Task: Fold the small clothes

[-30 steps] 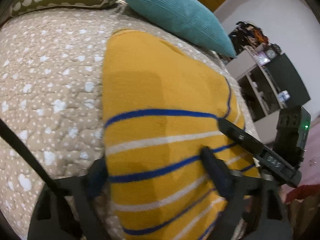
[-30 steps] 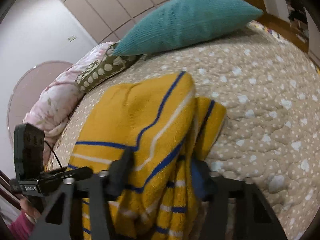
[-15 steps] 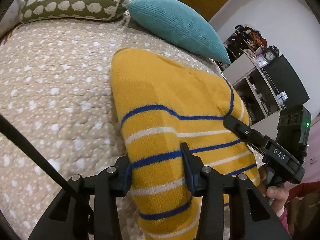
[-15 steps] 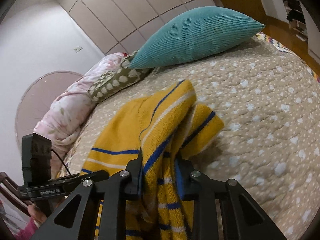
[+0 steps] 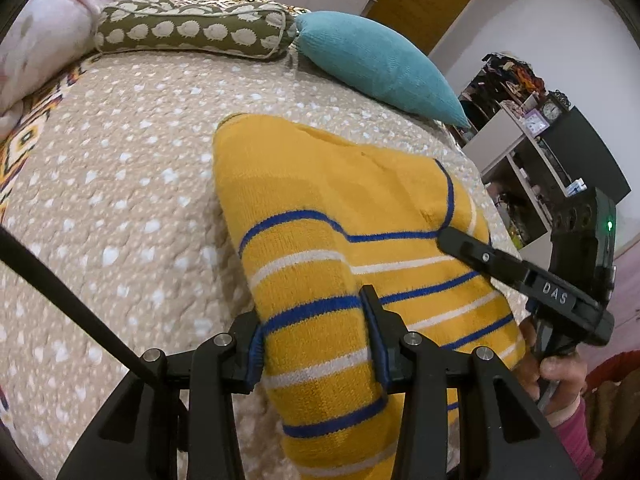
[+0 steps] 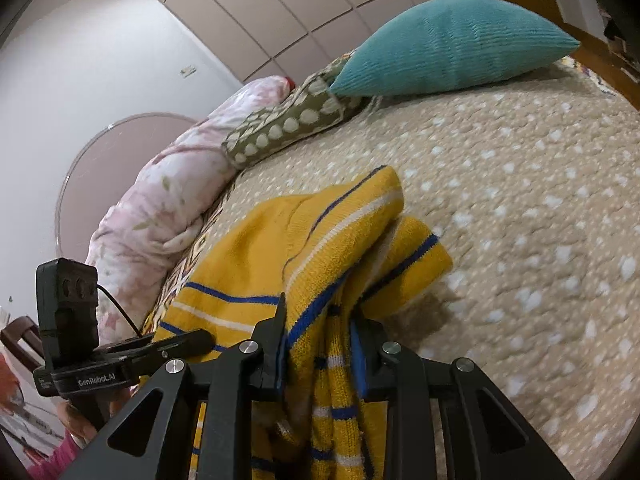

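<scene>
Gripping the yellow striped sweater (image 5: pixel 328 208) at its near hem with both tools: left gripper (image 5: pixel 316 336) clamped on a striped fold, right gripper (image 6: pixel 320 344) pinching the bunched edge, sleeve hanging below. Sweater's long axis runs from the fingers up the spotted quilt (image 5: pixel 120 184) toward the teal pillow (image 5: pixel 376 64), far end resting on the bed. Both hands equally near, so I'd expect the hem to travel forward along that axis

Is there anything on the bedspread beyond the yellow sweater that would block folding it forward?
Nothing visible. Both tools, left and right, are clamped on the yellow sweater, and the bedspread past it lies bare up to the teal pillow and patterned bolster.
</scene>
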A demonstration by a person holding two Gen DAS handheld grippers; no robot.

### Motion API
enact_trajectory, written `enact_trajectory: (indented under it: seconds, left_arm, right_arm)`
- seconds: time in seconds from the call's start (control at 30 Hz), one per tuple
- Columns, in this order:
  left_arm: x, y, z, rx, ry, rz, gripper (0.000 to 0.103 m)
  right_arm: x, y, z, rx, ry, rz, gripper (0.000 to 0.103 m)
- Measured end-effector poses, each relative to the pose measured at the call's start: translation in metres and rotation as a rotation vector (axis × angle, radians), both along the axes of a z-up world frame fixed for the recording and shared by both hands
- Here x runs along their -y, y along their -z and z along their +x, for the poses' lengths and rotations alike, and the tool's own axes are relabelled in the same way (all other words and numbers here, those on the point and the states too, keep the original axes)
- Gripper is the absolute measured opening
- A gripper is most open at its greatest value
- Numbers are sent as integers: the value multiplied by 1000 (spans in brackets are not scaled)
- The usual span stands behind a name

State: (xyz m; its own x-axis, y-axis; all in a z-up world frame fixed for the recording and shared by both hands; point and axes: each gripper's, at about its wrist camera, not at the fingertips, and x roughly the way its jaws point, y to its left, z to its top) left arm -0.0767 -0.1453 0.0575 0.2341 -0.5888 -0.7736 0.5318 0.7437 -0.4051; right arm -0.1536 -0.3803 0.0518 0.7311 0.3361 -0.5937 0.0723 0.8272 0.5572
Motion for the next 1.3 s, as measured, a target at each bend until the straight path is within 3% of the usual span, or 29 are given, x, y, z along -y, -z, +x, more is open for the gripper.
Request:
enact_trajectory:
  seconds: [0.17,0.23,0.3,0.33,0.4,0.43,0.5,0.6,0.77,0.9,0.97,1.07,1.17,1.3]
  left_arm:
    - [-11,27,-8,-45,-3,14,41]
    - [-12,42,-7,-63,-15,28,51]
    - [-15,49,-7,-45,-51,36,73]
    - [-17,50,-6,-44,-66,41,75]
    - [-21,48,-7,-58,-71,42,75]
    - [-23,45,-8,-52,-75,45,75]
    - [-25,34,-14,2,-81,66,75]
    - [-21,19,-24,126,-99,166,75]
    - [-18,8,-33,211,-131,219,79]
    - [-19,6,-39,253,-168,268,79]
    - [-21,6,-43,267,-173,259,79]
    - [-20,4,-45,290,-194,238,79]
    - [-22,-1,-46,297,-222,211,79]
    - [-26,-11,-50,325,-259,183,79]
  right_arm:
    - [-13,8,-8,-27,-25,-14,27]
    - [-16,20,-10,-65,-17,-33,28]
    - [-14,32,-11,-100,8,-57,31]
    - [-12,37,-12,-112,19,-62,33]
    - [-3,43,-16,-125,47,-37,43]
    - [0,43,-19,-127,58,-29,43]
    - [2,32,-28,-118,69,-65,43]
    - [-4,6,-42,-78,78,-152,43]
    - [-46,-25,-46,-30,-54,-255,43]
    - [-68,-10,-46,-81,-114,-337,43]
    - [-67,14,-45,-152,-97,-371,38]
    - [-62,29,-53,-162,-89,-375,36]
    - [-63,24,-60,-157,-75,-395,36]
    - [-68,6,-67,-114,-37,-420,44]
